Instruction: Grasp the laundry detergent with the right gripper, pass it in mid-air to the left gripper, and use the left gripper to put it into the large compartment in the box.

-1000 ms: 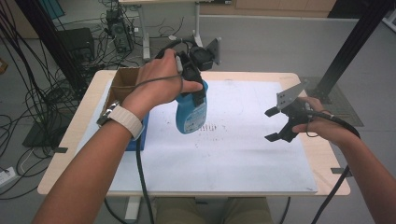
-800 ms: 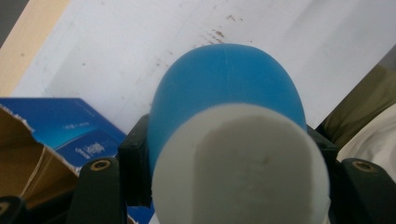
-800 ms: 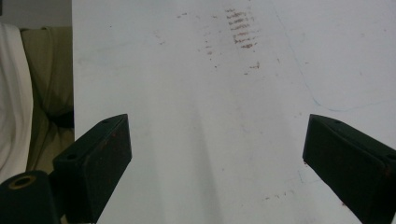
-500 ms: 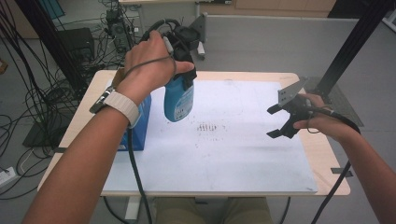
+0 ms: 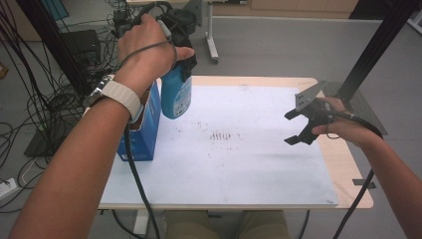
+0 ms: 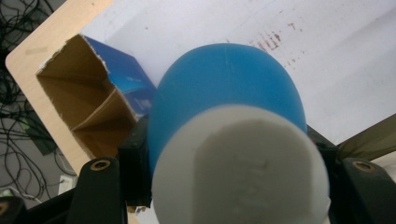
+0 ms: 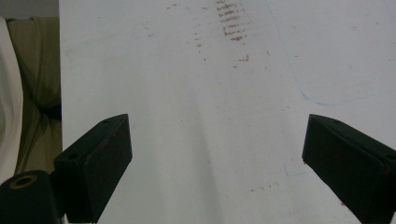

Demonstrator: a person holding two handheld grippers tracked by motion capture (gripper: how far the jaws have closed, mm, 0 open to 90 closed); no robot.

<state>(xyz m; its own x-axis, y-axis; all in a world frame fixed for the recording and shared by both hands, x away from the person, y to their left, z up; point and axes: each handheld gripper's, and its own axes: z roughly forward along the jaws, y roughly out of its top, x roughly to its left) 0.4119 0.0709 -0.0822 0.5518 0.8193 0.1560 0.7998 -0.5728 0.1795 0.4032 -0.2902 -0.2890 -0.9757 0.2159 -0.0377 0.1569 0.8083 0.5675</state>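
1. My left gripper (image 5: pixel 180 37) is clamped on a blue plastic bottle w/ white cap (image 5: pixel 176 93); in the left gripper view the black jaws press both sides of the bottle (image 6: pixel 224 107), just under the cap.
2. Bottle hangs off the table, long axis roughly upright, cap end up in my grip, base pointing down.
3. Key relation: the open-topped blue cardboard box w/ brown inner dividers (image 5: pixel 143 130) sits just left of the bottle's base and below it, at the table's left edge. Left gripper view shows its open compartments (image 6: pixel 81 109) beside the bottle.
4. My guess: next move is to shift left over a compartment, then lower in, keeping the bottle upright.
5. Left hand is by far the nearer one to the box.
6. My right gripper (image 5: pixel 302 127) hovers at the right, jaws spread wide, nothing between them, above the white sheet w/ reddish marks (image 7: pixel 205 116).
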